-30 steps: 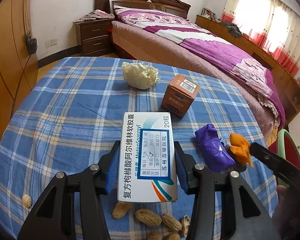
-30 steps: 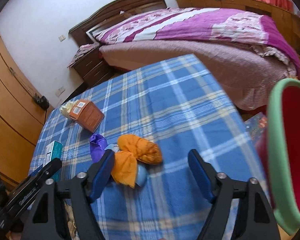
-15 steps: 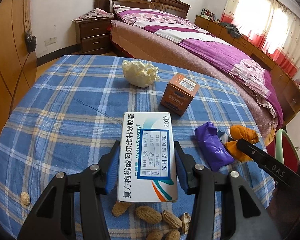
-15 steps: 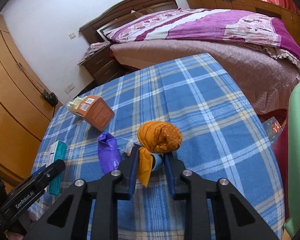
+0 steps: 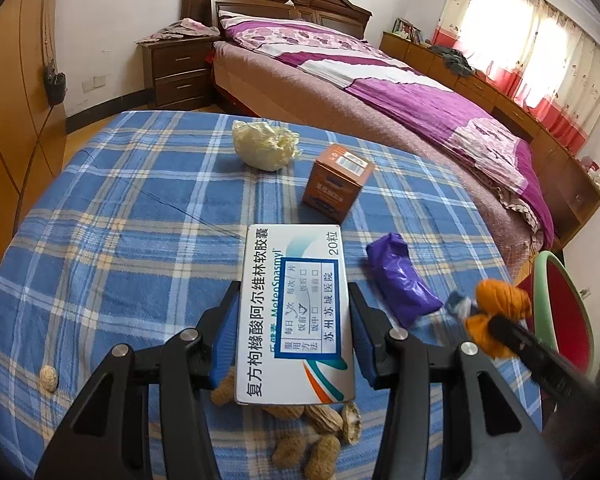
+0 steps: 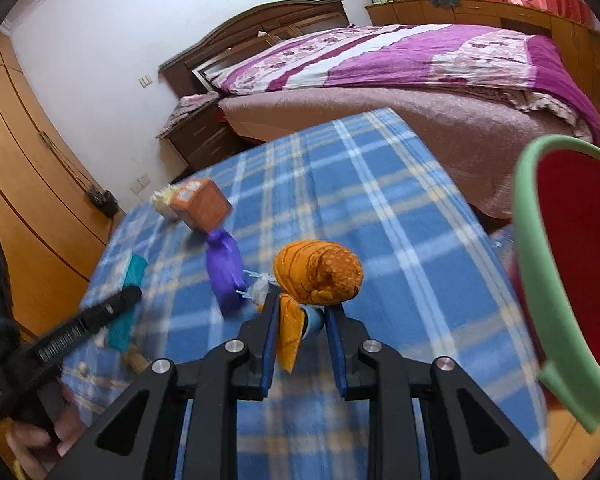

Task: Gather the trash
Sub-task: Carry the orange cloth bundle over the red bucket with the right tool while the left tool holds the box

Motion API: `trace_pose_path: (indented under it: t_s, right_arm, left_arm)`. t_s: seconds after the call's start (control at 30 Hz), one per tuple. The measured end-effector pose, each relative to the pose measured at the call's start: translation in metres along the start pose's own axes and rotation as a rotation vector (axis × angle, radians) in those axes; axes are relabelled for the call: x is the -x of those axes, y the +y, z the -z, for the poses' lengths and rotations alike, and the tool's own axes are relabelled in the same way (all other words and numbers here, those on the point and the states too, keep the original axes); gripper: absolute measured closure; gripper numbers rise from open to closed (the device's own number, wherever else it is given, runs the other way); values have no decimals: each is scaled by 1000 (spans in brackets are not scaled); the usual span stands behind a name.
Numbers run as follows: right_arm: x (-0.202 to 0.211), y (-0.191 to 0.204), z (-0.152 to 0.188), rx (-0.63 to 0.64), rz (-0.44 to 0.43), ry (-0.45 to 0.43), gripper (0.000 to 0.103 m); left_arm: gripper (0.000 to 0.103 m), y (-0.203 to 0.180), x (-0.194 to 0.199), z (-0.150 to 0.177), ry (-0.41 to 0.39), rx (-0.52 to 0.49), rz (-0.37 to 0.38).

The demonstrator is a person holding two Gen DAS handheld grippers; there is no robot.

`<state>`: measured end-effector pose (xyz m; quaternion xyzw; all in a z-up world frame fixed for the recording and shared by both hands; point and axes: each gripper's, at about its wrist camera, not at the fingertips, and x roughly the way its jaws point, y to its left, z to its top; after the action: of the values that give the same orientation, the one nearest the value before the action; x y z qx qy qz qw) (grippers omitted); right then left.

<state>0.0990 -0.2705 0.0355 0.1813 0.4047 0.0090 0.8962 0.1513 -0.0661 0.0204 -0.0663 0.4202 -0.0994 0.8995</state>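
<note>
My left gripper (image 5: 294,316) is shut on a white medicine box (image 5: 296,312) and holds it above the blue plaid table (image 5: 140,208). My right gripper (image 6: 302,320) is shut on an orange wrapper bundle (image 6: 318,272) and holds it lifted off the table; the bundle also shows in the left wrist view (image 5: 500,312). A purple bag (image 5: 404,284), an orange box (image 5: 338,182) and a crumpled pale paper ball (image 5: 264,146) lie on the table. A red bin with a green rim (image 6: 540,280) stands at the right, off the table's edge.
Peanut shells (image 5: 320,432) lie under the left gripper, and one nut (image 5: 49,377) lies at the table's left edge. A bed (image 5: 380,92) stands beyond the table, a nightstand (image 5: 180,72) at the back and wardrobe doors (image 6: 32,184) on the left.
My right gripper closed on the orange bundle and lifted it off the table toward the red bin. My left gripper kept hold of the medicine box and barely moved.
</note>
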Motion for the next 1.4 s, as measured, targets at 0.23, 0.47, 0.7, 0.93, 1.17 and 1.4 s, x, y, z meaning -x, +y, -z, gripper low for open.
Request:
trace_pose_path:
  t_s: [0.23, 0.47, 0.7, 0.93, 1.17, 1.4]
  right_arm:
    - [4, -14, 18, -5, 31, 31, 55]
    - [12, -29, 15, -72, -52, 15, 43]
    - [-1, -52, -2, -198, -125, 52, 42]
    - [-13, -54, -13, -215, -127, 80, 68]
    - [11, -42, -13, -165, -164, -10, 72]
    - [52, -28, -13, -128, -170, -128, 72]
  left_arm:
    - [53, -6, 4, 9, 10, -12, 13]
    - [53, -6, 7, 12, 11, -13, 8]
    - [53, -7, 8, 12, 8, -21, 5]
    - [53, -9, 7, 13, 15, -22, 6]
    - [53, -12, 11, 13, 3, -25, 11]
    - [53, -19, 24, 14, -11, -30, 38]
